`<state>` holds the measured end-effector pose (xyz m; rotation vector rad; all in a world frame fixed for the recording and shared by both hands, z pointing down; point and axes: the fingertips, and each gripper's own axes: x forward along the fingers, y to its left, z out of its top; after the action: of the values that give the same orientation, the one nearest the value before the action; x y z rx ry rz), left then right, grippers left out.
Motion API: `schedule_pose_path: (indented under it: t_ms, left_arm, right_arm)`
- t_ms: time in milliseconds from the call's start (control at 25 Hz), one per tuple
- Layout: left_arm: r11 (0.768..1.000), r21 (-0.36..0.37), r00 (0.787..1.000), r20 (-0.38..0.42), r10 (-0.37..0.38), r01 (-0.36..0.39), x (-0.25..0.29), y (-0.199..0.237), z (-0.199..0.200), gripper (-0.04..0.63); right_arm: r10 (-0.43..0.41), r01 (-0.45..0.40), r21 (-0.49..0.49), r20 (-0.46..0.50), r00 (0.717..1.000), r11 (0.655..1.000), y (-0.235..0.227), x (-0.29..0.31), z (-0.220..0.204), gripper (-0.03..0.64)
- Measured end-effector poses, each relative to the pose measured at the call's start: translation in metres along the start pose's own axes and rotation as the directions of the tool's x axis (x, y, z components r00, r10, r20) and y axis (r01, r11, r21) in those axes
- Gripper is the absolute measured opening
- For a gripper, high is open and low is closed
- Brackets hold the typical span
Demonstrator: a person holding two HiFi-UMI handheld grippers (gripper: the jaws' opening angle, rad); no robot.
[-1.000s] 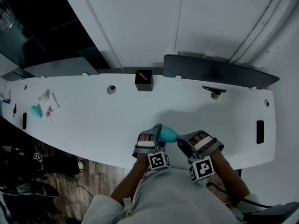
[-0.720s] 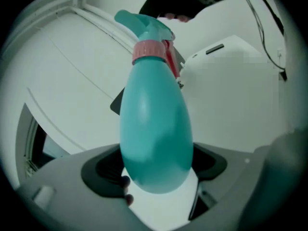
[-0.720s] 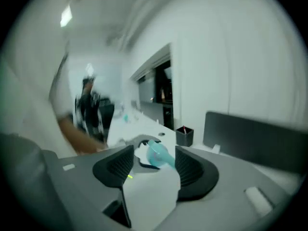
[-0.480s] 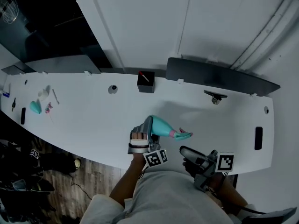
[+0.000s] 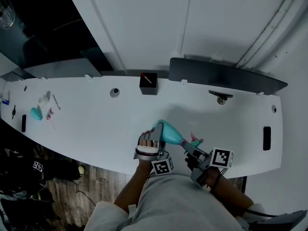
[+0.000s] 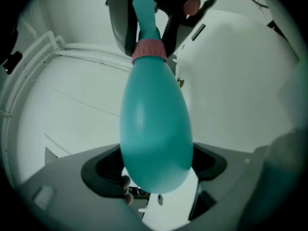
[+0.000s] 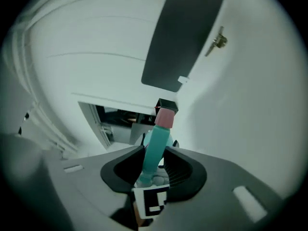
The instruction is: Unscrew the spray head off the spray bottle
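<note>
The teal spray bottle [image 5: 168, 132] lies nearly level above the white table's [image 5: 96, 124] front edge. My left gripper [image 5: 159, 131] is shut on its round body [image 6: 155, 129], jaws wide around it. A pink collar [image 6: 149, 51] joins the body to the teal spray head [image 6: 144, 11]. My right gripper [image 5: 189, 147] is shut on that spray head [image 7: 155, 148]. Its jaws have just been closing, with the head between them. The pink nozzle [image 7: 165, 118] sticks out past the right jaws. The right jaws hide the rest of the head in the head view.
A black box [image 5: 148, 83] and a dark panel [image 5: 226, 76] stand at the table's back edge, with a metal fitting [image 5: 221, 96] near the panel. Small items, one of them teal [image 5: 37, 113], lie far left. The floor shows below the table's front edge.
Half a second ago the right gripper was drawn back off the bottle toward the person. It has since moved back in and closed on the spray head. The left gripper has lifted the bottle slightly.
</note>
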<state>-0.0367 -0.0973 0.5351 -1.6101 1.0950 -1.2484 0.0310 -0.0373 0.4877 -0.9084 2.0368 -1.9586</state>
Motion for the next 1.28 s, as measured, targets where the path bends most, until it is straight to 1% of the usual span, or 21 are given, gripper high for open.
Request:
schedule_pose_path:
  t_ms: [40, 80, 120, 160, 200, 240, 280, 320, 360, 400, 440, 480, 560, 720, 800, 880, 960, 1040, 1120, 1200, 1280]
  left_arm:
    - [1.000, -0.009, 1.000, 0.001, -0.015, 0.015, 0.000, -0.003, 0.000, 0.408]
    - [0.999, -0.022, 0.999, 0.002, -0.033, 0.033, -0.001, -0.007, -0.001, 0.408]
    - [0.998, -0.037, 0.999, 0.004, -0.054, 0.054, -0.001, -0.012, -0.001, 0.408]
    - [0.996, -0.054, 0.997, 0.008, -0.076, 0.076, -0.001, -0.016, 0.000, 0.408]
    - [0.992, -0.072, 0.995, 0.015, -0.101, 0.102, -0.002, -0.020, 0.002, 0.408]
    - [0.987, -0.088, 0.991, 0.023, -0.134, 0.135, -0.002, -0.025, 0.004, 0.408]
    - [0.980, -0.098, 0.985, 0.030, -0.171, 0.173, -0.003, -0.031, 0.007, 0.408]
    - [0.972, -0.105, 0.978, 0.036, -0.206, 0.209, -0.003, -0.037, 0.008, 0.408]
    - [0.964, -0.115, 0.971, 0.040, -0.237, 0.240, -0.004, -0.043, 0.009, 0.408]
    - [0.955, -0.130, 0.963, 0.041, -0.265, 0.268, -0.004, -0.048, 0.010, 0.408]
    - [0.944, -0.153, 0.956, 0.040, -0.290, 0.292, -0.004, -0.053, 0.009, 0.408]
    - [0.933, -0.179, 0.950, 0.037, -0.311, 0.313, -0.003, -0.057, 0.007, 0.408]
    - [0.917, -0.219, 0.942, 0.027, -0.335, 0.332, -0.002, -0.059, 0.000, 0.408]
    - [0.913, -0.244, 0.944, 0.031, -0.328, 0.325, -0.001, -0.058, -0.007, 0.408]
    - [0.902, -0.282, 0.943, 0.042, -0.330, 0.328, -0.001, -0.054, -0.007, 0.408]
    - [0.875, -0.348, 0.939, 0.058, -0.338, 0.336, -0.003, -0.052, -0.007, 0.408]
    - [0.830, -0.440, 0.935, 0.076, -0.347, 0.344, -0.005, -0.050, -0.009, 0.408]
    - [0.766, -0.547, 0.934, 0.095, -0.345, 0.339, -0.006, -0.045, -0.015, 0.408]
    - [0.680, -0.661, 0.938, 0.113, -0.327, 0.317, -0.007, -0.036, -0.025, 0.409]
    - [0.561, -0.778, 0.944, 0.124, -0.304, 0.283, -0.008, -0.027, -0.040, 0.409]
    - [0.433, -0.866, 0.949, 0.133, -0.285, 0.251, -0.010, -0.019, -0.056, 0.409]
  right_arm:
    - [-0.013, 0.008, -0.137, -0.031, 0.999, 0.991, 0.005, 0.002, 0.000, 0.127]
    - [-0.059, 0.034, -0.320, -0.069, 0.996, 0.947, 0.006, 0.002, -0.001, 0.126]
    - [-0.133, 0.061, -0.527, -0.100, 0.986, 0.848, 0.004, 0.001, -0.002, 0.126]
    - [-0.219, 0.070, -0.723, -0.114, 0.969, 0.688, 0.004, 0.000, -0.005, 0.126]
    - [-0.305, 0.057, -0.876, -0.105, 0.946, 0.478, 0.004, -0.001, -0.008, 0.126]
    - [-0.385, 0.020, -0.971, -0.076, 0.920, 0.239, 0.003, -0.001, -0.011, 0.126]
    - [-0.451, -0.040, -0.999, -0.031, 0.892, -0.010, 0.001, -0.002, -0.013, 0.126]
    - [-0.500, -0.114, -0.962, 0.026, 0.866, -0.248, -0.001, -0.002, -0.016, 0.126]
    - [-0.527, -0.192, -0.870, 0.089, 0.845, -0.455, -0.005, -0.003, -0.019, 0.126]
    - [-0.532, -0.258, -0.746, 0.149, 0.834, -0.614, -0.008, -0.004, -0.021, 0.126]
    - [-0.522, -0.303, -0.632, 0.189, 0.832, -0.713, -0.010, -0.004, -0.023, 0.126]
    - [-0.510, -0.326, -0.562, 0.205, 0.836, -0.760, -0.011, -0.005, -0.025, 0.127]
    - [-0.495, -0.328, -0.551, 0.185, 0.849, -0.767, -0.011, -0.006, -0.028, 0.126]
    - [-0.452, -0.273, -0.630, 0.140, 0.881, -0.727, -0.003, -0.009, -0.025, 0.126]
    - [-0.418, -0.244, -0.662, 0.117, 0.901, -0.709, 0.003, -0.009, -0.025, 0.126]
    - [-0.376, -0.221, -0.694, 0.077, 0.923, -0.685, 0.010, -0.011, -0.027, 0.126]
    - [-0.317, -0.194, -0.749, 0.023, 0.948, -0.633, 0.021, -0.017, -0.029, 0.127]
    - [-0.232, -0.147, -0.827, -0.020, 0.972, -0.543, 0.034, -0.028, -0.025, 0.126]
    - [-0.149, -0.097, -0.904, -0.037, 0.988, -0.417, 0.046, -0.044, -0.014, 0.127]
    - [-0.110, -0.052, -0.954, -0.020, 0.994, -0.294, 0.048, -0.064, 0.004, 0.127]
    - [-0.077, 0.056, -0.987, 0.068, 0.995, -0.153, 0.039, -0.080, 0.031, 0.127]
